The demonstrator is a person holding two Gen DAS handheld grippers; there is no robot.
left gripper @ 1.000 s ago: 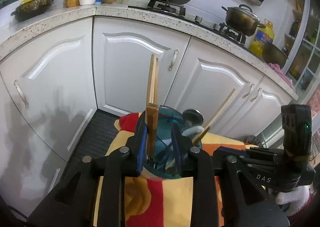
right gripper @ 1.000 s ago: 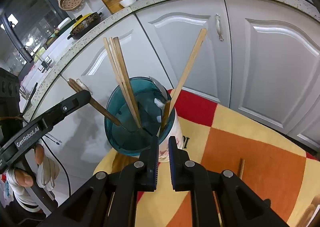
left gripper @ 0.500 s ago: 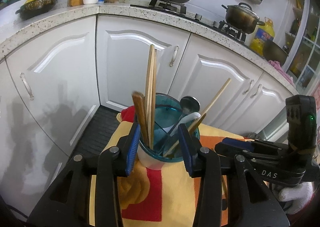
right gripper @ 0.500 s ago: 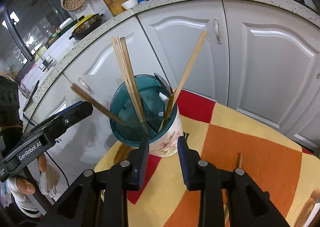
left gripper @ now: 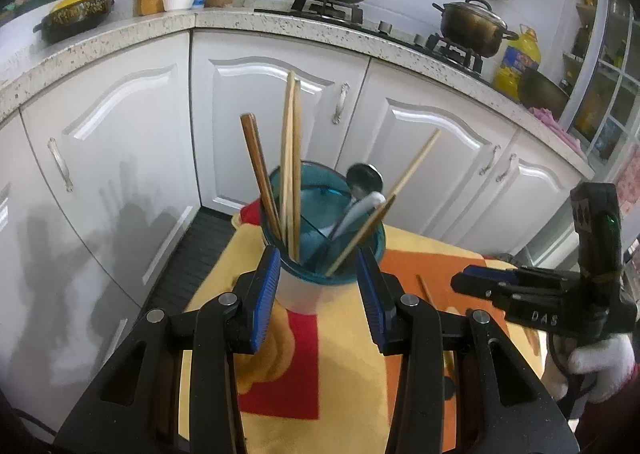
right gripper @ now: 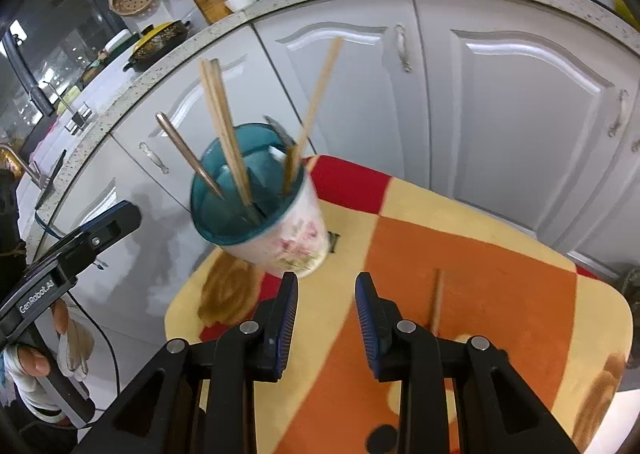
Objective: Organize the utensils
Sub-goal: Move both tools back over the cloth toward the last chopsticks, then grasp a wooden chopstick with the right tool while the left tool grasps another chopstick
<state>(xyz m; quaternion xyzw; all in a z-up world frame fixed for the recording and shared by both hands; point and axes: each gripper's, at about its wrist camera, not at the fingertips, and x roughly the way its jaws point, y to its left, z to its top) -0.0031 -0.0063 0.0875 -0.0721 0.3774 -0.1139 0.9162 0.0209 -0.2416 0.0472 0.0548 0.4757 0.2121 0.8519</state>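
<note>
Through the left wrist camera, we are looking past the left gripper (left gripper: 316, 286), its blue-padded fingers (left gripper: 264, 296) standing apart on either side of a utensil holder (left gripper: 320, 250) with a teal rim, not pressing on it. The holder is standing on a yellow, red and orange cloth (left gripper: 344, 366) and holding a dark wooden handle (left gripper: 260, 170), a pair of pale chopsticks (left gripper: 291, 150), a leaning single chopstick (left gripper: 408, 170) and a metal spoon (left gripper: 364, 178); their lower ends are hidden inside. At the right edge, a white-gloved hand is gripping the right gripper (left gripper: 476, 284).

Through the right wrist camera, we are seeing the right gripper (right gripper: 326, 304) with its fingers parted and nothing between them. The holder (right gripper: 280, 230), slightly blurred, is sitting just ahead. A lone chopstick (right gripper: 436, 300) is lying on the cloth (right gripper: 460, 254), its near end hidden behind the right finger.
</note>
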